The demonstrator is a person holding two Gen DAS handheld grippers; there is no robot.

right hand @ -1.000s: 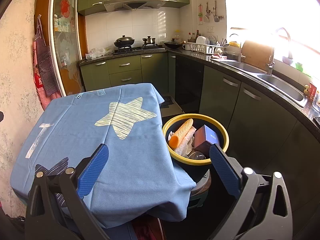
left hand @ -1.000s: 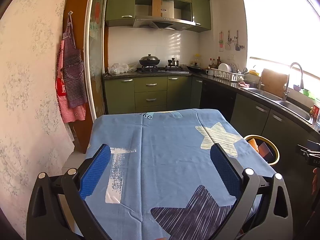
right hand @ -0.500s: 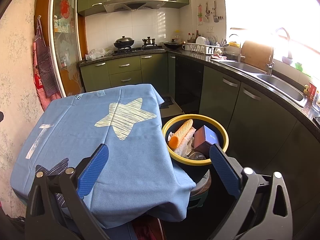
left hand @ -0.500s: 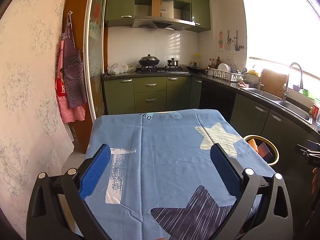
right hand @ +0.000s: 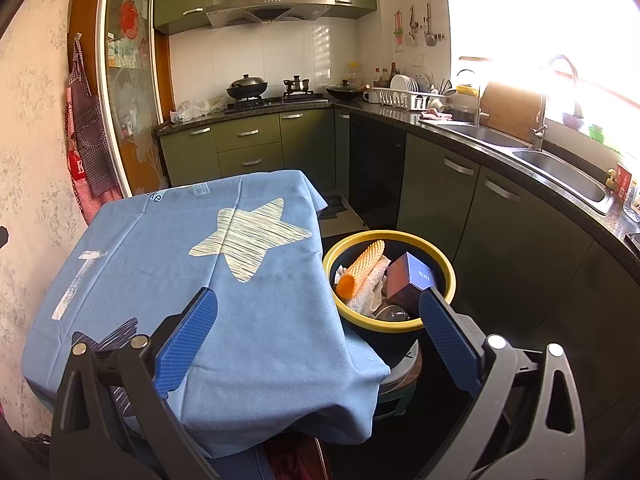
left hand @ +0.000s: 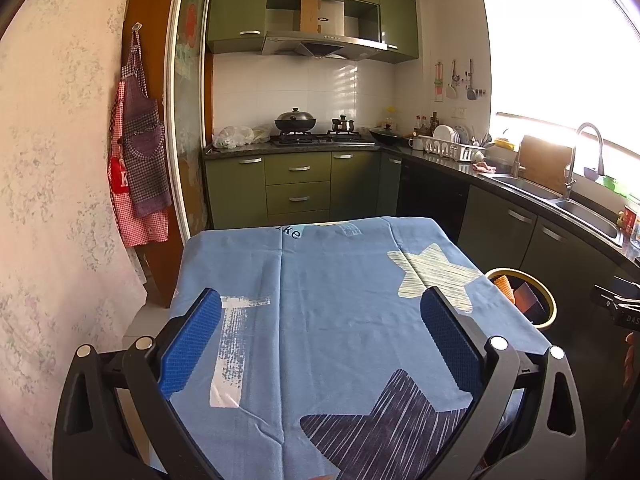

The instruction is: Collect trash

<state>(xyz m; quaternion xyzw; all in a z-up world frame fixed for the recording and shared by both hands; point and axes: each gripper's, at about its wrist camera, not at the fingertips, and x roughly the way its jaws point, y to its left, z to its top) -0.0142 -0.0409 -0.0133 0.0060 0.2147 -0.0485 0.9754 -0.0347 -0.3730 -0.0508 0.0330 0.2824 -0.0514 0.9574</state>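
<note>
While sunlight burns out the window at the right, the kitchen around me reads only in part: green cabinets [left hand: 298,184], a stove with a lidded wok [left hand: 295,120], and a sink [right hand: 560,168] whose far end dissolves into glare. Before me stands a table under a blue star-print cloth [left hand: 340,300]; its near edge is cut off by my own tools, and nothing lies on the part I can see. To its right, low beside the table's corner, sits the yellow-rimmed bin [right hand: 448,268]. From my left view only a sliver of the bin shows past the cloth. Inside it lie an orange ribbed roll [right hand: 360,268] on white crumpled paper [right hand: 368,296], a dark purple box [right hand: 412,280] whose lettering is too small to read, and something clear and domed [right hand: 394,314], half hidden. My left gripper [left hand: 320,340] hovers over the cloth, jaws spread wide and holding nothing. My right gripper [right hand: 318,340] hangs above the table's corner and the bin, likewise spread and bare.
</note>
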